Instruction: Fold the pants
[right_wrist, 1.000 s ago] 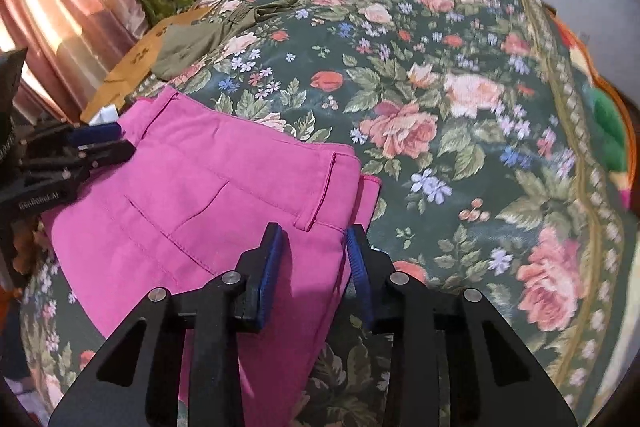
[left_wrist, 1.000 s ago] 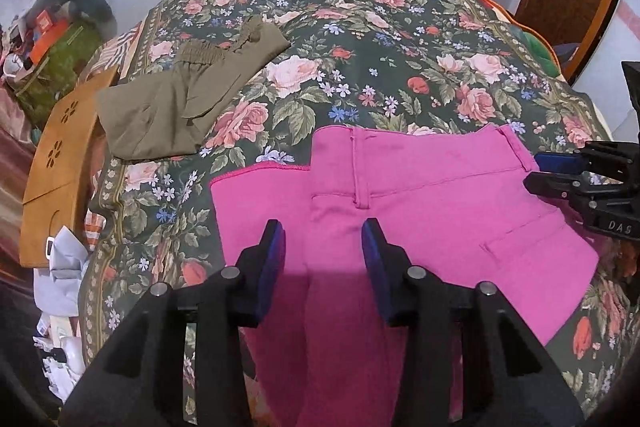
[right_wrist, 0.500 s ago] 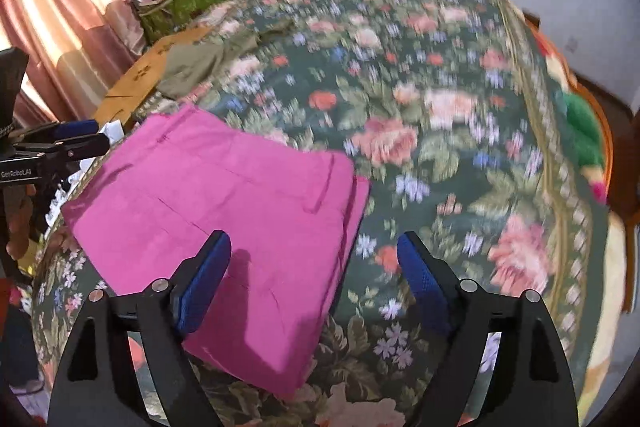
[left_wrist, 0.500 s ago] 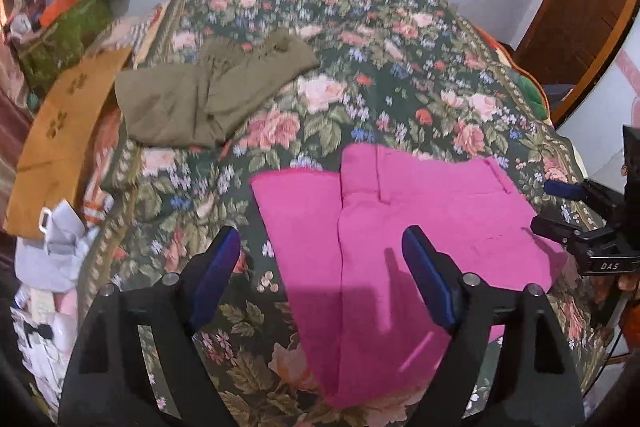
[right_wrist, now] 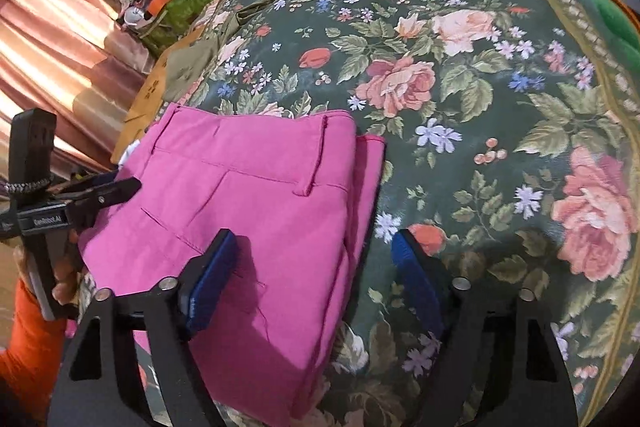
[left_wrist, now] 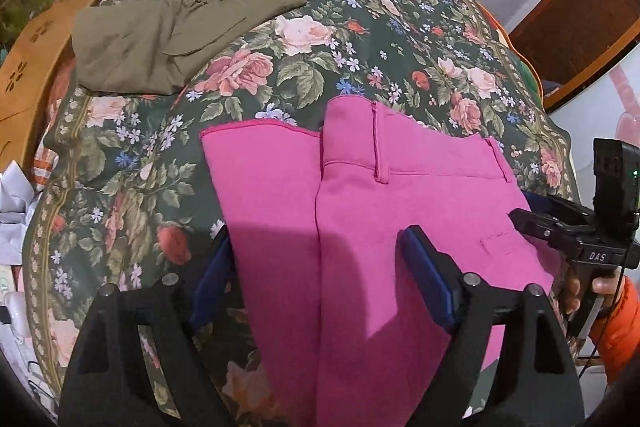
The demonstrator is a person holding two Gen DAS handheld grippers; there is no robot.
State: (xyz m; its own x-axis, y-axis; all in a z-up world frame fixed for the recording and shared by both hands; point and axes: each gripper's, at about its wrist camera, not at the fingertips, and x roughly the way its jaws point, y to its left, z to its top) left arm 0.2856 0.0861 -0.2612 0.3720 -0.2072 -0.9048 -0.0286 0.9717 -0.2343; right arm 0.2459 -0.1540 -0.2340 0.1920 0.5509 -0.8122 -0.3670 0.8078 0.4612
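Observation:
The pink pants [left_wrist: 360,211] lie folded on the floral bedspread [left_wrist: 320,67], waistband toward the far side, one folded layer sticking out at the left. My left gripper [left_wrist: 320,267] is open, its blue pads straddling the near part of the pants without holding them. In the right wrist view the pink pants [right_wrist: 260,207] lie left of centre. My right gripper [right_wrist: 316,279] is open over their right edge, one pad above the fabric, the other above the bedspread [right_wrist: 480,107]. Each gripper shows in the other's view: the right gripper [left_wrist: 560,227] and the left gripper [right_wrist: 88,195].
Folded olive-green pants [left_wrist: 168,35] lie at the far left of the bed. A brown board [left_wrist: 28,83] and clutter stand beside the bed's left edge. A wooden door [left_wrist: 580,7] is at the right. Pink curtains [right_wrist: 48,39] hang at the left.
Both grippers opened and let go of the pink pants a second ago, drew back, and have now come closer over the folded pants again. The pants lie flat.

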